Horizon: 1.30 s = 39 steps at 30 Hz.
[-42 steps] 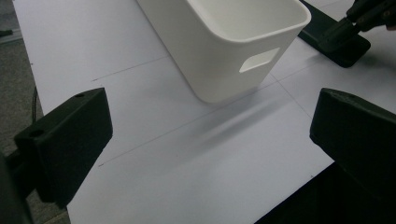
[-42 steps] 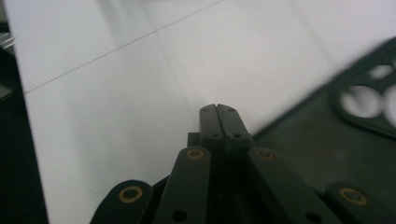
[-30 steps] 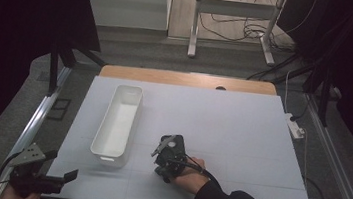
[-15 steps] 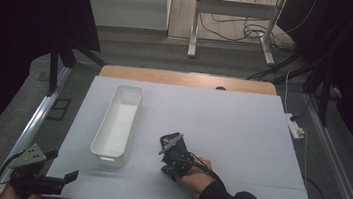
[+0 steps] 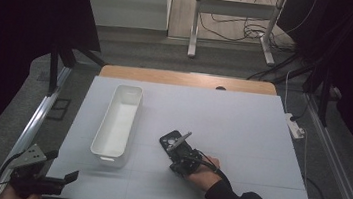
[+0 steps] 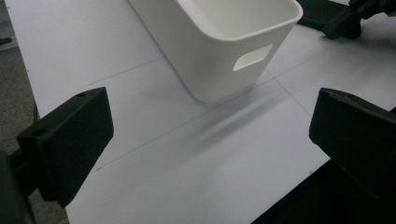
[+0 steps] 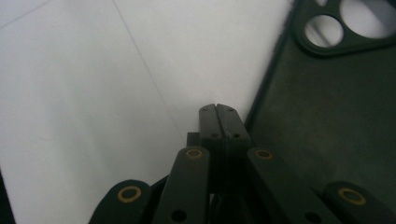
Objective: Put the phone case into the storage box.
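A black phone case [image 5: 169,139] lies flat on the white table, right of the white bin [image 5: 117,121]. My right gripper [image 5: 174,152] comes in from the near right, low over the table. In the right gripper view its jaws are pressed together, nothing between them, and the right gripper's tip [image 7: 218,112] sits at the long edge of the phone case [image 7: 327,116], near the camera cut-outs. My left gripper [image 5: 71,176] hovers at the table's near left corner. In the left gripper view the left gripper [image 6: 210,140] stands wide open with nothing between its jaws, facing the bin's short end [image 6: 224,56].
The bin holds nothing and has a handle slot [image 6: 252,57] in its near end. A wooden strip [image 5: 187,79] borders the table's far edge. A white power strip [image 5: 295,125] lies off the right side. Metal frame legs and cables stand beyond.
My right hand and gripper have shifted a little to the right along the phone case. The left gripper has stayed put.
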Each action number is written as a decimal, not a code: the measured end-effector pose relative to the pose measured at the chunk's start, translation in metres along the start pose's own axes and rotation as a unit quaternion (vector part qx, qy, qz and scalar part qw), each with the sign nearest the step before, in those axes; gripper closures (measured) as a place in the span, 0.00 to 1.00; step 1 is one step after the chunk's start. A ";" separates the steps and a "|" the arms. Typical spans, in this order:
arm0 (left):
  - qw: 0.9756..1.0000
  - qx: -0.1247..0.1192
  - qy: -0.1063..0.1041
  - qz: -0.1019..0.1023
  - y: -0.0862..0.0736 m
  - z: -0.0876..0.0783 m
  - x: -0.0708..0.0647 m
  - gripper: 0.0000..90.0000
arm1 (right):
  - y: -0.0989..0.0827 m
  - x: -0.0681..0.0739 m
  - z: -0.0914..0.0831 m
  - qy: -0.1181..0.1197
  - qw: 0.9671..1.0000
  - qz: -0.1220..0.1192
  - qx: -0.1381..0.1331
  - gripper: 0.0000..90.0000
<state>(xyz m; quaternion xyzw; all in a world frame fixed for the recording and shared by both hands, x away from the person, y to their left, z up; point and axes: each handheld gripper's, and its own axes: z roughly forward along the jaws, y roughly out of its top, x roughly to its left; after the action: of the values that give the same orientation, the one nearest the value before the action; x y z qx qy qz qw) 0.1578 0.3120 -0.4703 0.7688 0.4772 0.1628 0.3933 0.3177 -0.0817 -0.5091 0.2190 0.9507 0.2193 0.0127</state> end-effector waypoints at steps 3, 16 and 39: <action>1.000 -0.002 -0.002 -0.003 0.000 0.000 0.001 0.01 | -0.002 -0.003 -0.002 -0.004 1.000 0.007 0.000 0.99; 1.000 -0.001 0.001 -0.004 0.000 0.000 0.001 0.00 | -0.006 -0.009 -0.007 -0.012 1.000 0.016 -0.006 0.99; 1.000 0.001 -0.003 -0.006 0.000 0.001 0.001 0.00 | 0.006 -0.005 -0.040 -0.046 0.997 0.016 -0.066 0.49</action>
<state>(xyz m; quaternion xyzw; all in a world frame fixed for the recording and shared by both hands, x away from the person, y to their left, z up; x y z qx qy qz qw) 0.1589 0.3126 -0.4707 0.7671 0.4805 0.1576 0.3948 0.3198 -0.0954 -0.4703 0.2424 0.9291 0.2714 0.0670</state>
